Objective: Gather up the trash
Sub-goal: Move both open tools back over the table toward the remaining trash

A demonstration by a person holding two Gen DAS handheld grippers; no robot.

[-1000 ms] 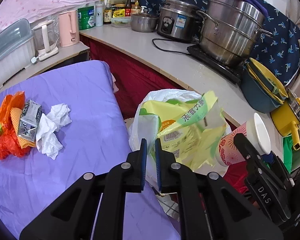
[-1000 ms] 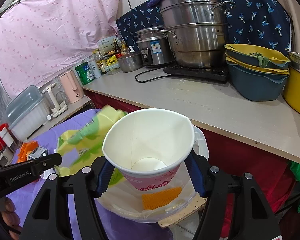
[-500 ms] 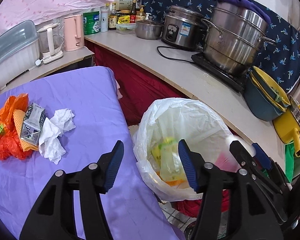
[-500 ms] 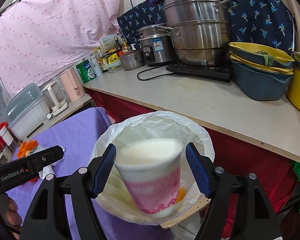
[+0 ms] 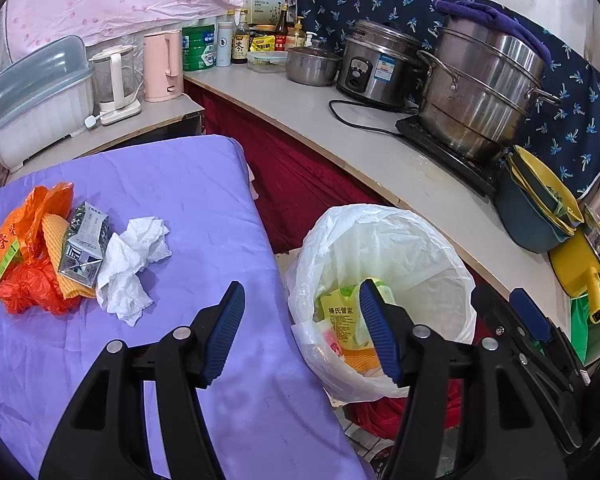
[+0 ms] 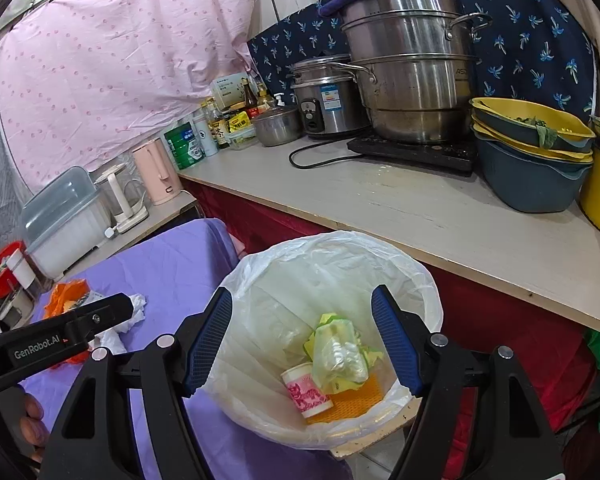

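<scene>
A white plastic trash bag (image 5: 380, 220) (image 6: 340, 244) stands open beside the purple table (image 5: 180, 184). Inside it lie a pink-printed paper cup (image 6: 306, 390), a yellow-green packet (image 6: 338, 354) (image 5: 340, 312) and an orange piece. My left gripper (image 5: 300, 286) hovers over the table's edge and the bag's rim; its jaws are opening with nothing between them. Above the bag's mouth, my right gripper (image 6: 302, 291) is open and holds nothing. A crumpled white tissue (image 5: 132, 256), a small carton (image 5: 84, 248) and an orange plastic bag (image 5: 24, 240) lie on the table's left.
A counter (image 6: 420, 208) runs behind the bag with a steel steamer (image 6: 412, 60), a rice cooker (image 6: 328, 96), stacked basins (image 6: 532, 148) and bottles. A pink kettle (image 5: 162, 64) and a lidded dish box (image 5: 40, 96) stand on a lower shelf. A hand (image 6: 32, 424) shows at the lower left.
My left gripper opened and let go of the yellow-green packet, which dropped into the bag. The right gripper released the paper cup, and it fell in too.
</scene>
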